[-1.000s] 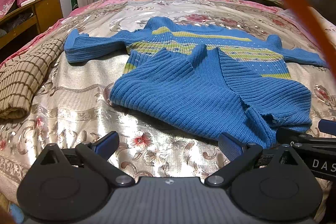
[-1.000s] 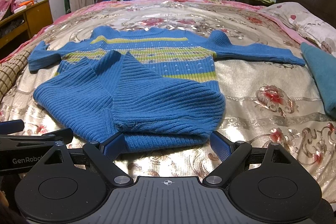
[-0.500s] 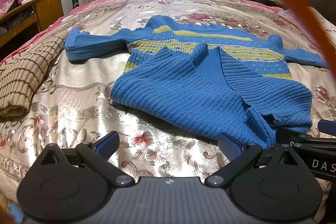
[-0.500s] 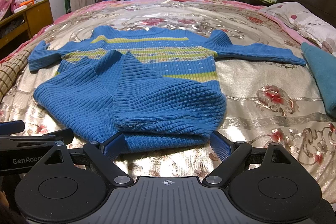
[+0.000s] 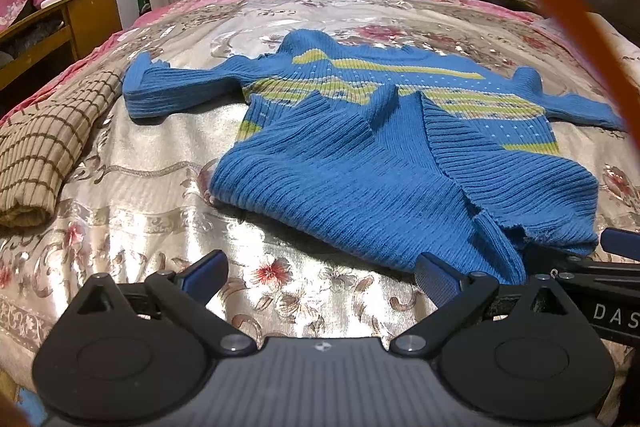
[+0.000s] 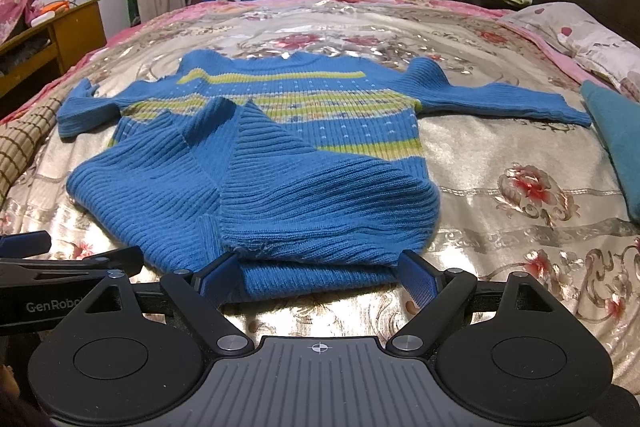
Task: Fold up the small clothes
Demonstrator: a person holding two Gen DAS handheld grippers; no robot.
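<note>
Folding: the blue sweater (image 6: 280,131) is laid flat on the bed (image 6: 500,163), hem turned up over the striped chest, sleeves spread sideways so they can be folded in next, it is judged.
Left tongs (image 5: 320,275): held apart, nothing gripped, kept low just before the sweater's near left edge.
Right tongs (image 6: 316,277): held apart, nothing clamped, the folded hem lying between the 2 tips, seemingly placed for a grasp.
Writing: "GenRobo" is read in the right view, "DAS" in the left.
Nearby: a checked cloth (image 5: 44,147) is left aside.
</note>
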